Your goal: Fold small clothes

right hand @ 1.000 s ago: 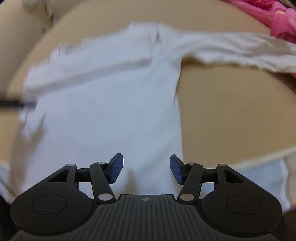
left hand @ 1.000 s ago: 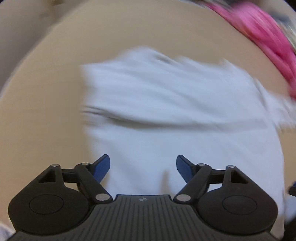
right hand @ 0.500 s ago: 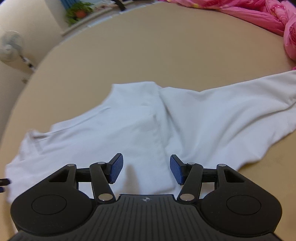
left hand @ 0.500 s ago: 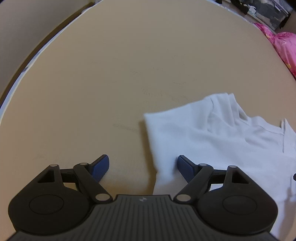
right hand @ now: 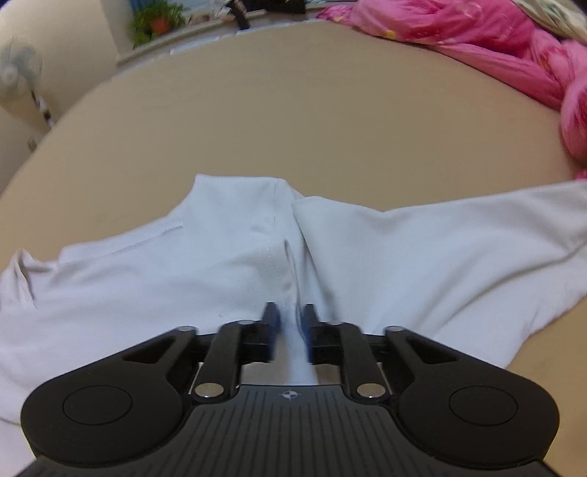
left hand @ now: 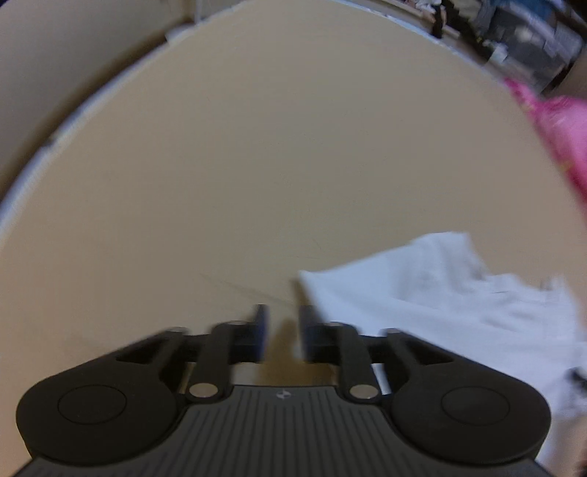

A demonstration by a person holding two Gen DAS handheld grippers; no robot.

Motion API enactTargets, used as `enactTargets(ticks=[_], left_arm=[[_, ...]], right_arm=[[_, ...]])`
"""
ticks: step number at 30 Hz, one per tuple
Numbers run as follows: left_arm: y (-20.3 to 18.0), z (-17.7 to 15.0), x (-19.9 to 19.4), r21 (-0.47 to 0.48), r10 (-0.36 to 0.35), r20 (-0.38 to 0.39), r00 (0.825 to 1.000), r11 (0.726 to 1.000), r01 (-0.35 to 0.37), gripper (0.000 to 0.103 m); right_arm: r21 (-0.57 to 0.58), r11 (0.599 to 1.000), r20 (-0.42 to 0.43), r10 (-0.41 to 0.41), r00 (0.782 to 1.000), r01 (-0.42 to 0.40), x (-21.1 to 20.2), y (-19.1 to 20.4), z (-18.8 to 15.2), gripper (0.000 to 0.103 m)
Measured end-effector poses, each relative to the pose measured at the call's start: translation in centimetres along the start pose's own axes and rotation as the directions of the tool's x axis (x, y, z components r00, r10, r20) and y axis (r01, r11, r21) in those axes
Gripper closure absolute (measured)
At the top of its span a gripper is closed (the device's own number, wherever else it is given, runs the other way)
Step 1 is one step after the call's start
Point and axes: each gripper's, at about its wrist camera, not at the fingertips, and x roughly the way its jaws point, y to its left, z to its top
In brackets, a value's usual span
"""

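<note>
Two grippers closing, right gripper (right hand: 290, 332) around a white shirt (right hand: 227, 271) fold, left gripper (left hand: 281, 334) over bare tabletop (left hand: 256, 165).

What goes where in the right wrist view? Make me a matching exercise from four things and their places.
1. white long-sleeved cotton shirt
2. crumpled pink quilt
3. green potted plant
4. white pedestal fan

A. far left edge
B. spread across the middle foreground
C. top right corner
D. back ledge, upper left

Pairs: 1-B, 2-C, 3-D, 4-A
</note>
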Motion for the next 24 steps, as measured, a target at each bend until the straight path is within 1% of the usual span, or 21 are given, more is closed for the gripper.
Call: enactTargets(ticks=[1, 3, 4, 5, 6, 7, 8, 10, 11, 12, 13, 14, 15, 17, 18, 19, 20, 21, 22, 23, 24], left_arm=[[0.2, -0.1, -0.3, -0.004, -0.018, 0.011, 1.0, 1.0, 0.018, 0.035], [0.5, -0.3, -0.9, 0.015, -0.043, 0.03, 0.999, 0.999, 0.043, 0.016], [0.6, -0.2, -0.8, 0.02, -0.065, 0.017, 0.998, 0.998, 0.065, 0.015], [0.4, 0.0, -0.5, 0.019, -0.091, -0.008, 0.996, 0.996, 0.091, 0.015], [0.2, 0.2, -0.2, 0.018, -0.112, -0.033, 0.993, 0.993, 0.113, 0.015], [0.0, 0.3, 0.2, 0.024, -0.114, -0.05, 0.992, 0.993, 0.115, 0.015], [-0.5, 0.5, 0.5, 0.034, -0.103, -0.064, 0.993, 0.994, 0.105, 0.015], [-1.0, 0.7, 0.8, 0.061, -0.083, -0.089, 0.993, 0.994, 0.089, 0.015], [-1.5, 0.7, 1.0, 0.073, -0.075, -0.104, 0.992, 0.994, 0.082, 0.015], [-1.8, 0.7, 1.2, 0.083, -0.07, -0.119, 0.99, 0.993, 0.08, 0.016], [-1.8, 0.6, 1.2, 0.093, -0.066, -0.132, 0.989, 0.993, 0.078, 0.018], [-1.9, 0.5, 1.3, 0.101, -0.062, -0.139, 0.988, 0.992, 0.077, 0.018], [-2.0, 0.5, 1.5, 0.108, -0.056, -0.147, 0.988, 0.992, 0.072, 0.019], [-2.3, 0.6, 2.1, 0.123, -0.047, -0.161, 0.986, 0.99, 0.067, 0.025], [-2.3, 0.6, 2.4, 0.125, -0.041, -0.169, 0.985, 0.99, 0.063, 0.034], [-2.3, 0.6, 2.7, 0.12, -0.031, -0.173, 0.984, 0.991, 0.052, 0.051], [-2.5, 0.6, 3.1, 0.112, -0.028, -0.17, 0.985, 0.993, 0.048, 0.063], [-2.6, 0.6, 3.2, 0.105, -0.033, -0.159, 0.987, 0.993, 0.051, 0.089], [-2.8, 0.6, 3.0, 0.097, -0.045, -0.144, 0.989, 0.993, 0.059, 0.094], [-3.0, 0.6, 2.4, 0.102, -0.038, -0.115, 0.993, 0.994, 0.05, 0.095], [-3.3, 0.7, 1.9, 0.108, -0.033, -0.084, 0.996, 0.993, 0.042, 0.096]], right_arm=[[0.025, 1.0, 0.007, 0.007, 1.0, -0.007, -0.7, -0.2, -0.2, 0.053], [0.074, 0.997, 0.066, 0.03, 0.997, -0.035, -3.1, -0.3, -1.0, 0.05], [0.085, 0.995, 0.101, 0.046, 0.994, -0.055, -4.0, -0.1, -1.6, 0.049], [0.09, 0.991, 0.127, 0.091, 0.988, -0.103, -5.4, 0.3, -2.4, 0.049], [0.086, 0.976, 0.131, 0.187, 0.974, -0.199, -6.6, 1.3, -3.4, 0.049], [0.086, 0.951, 0.102, 0.289, 0.952, -0.298, -7.1, 2.6, -4.2, 0.051], [0.101, 0.908, 0.033, 0.406, 0.913, -0.407, -7.2, 4.6, -5.2, 0.053], [0.167, 0.84, -0.07, 0.532, 0.844, -0.516, -6.4, 8.5, -6.6, 0.059], [0.23, 0.795, -0.133, 0.597, 0.791, -0.561, -5.3, 11.1, -7.5, 0.061], [0.287, 0.764, -0.172, 0.635, 0.754, -0.578, -4.3, 13.1, -8.2, 0.062], [0.359, 0.734, -0.208, 0.665, 0.717, -0.577, -3.1, 15.2, -8.9, 0.062], [0.416, 0.713, -0.225, 0.683, 0.695, -0.565, -2.1, 17.0, -9.4, 0.062], [0.465, 0.693, -0.221, 0.694, 0.685, -0.552, -1.4, 18.2, -9.8, 0.062], [0.576, 0.641, -0.195, 0.71, 0.677, -0.507, -0.2, 19.7, -10.4, 0.062], [0.632, 0.611, -0.182, 0.714, 0.676, -0.476, 0.6, 20.3, -10.6, 0.062], [0.669, 0.596, -0.175, 0.708, 0.685, -0.445, 0.9, 20.8, -10.8, 0.062], [0.693, 0.595, -0.178, 0.689, 0.703, -0.407, 1.6, 21.2, -10.9, 0.063], [0.706, 0.589, -0.171, 0.68, 0.713, -0.392, 2.0, 21.5, -11.0, 0.068], [0.711, 0.579, -0.154, 0.681, 0.716, -0.399, 2.3, 21.7, -10.9, 0.092], [0.7, 0.578, -0.136, 0.686, 0.715, -0.421, 2.5, 21.9, -10.8, 0.101], [0.672, 0.589, -0.12, 0.685, 0.719, -0.449, 2.3, 22.0, -10.6, 0.101]])
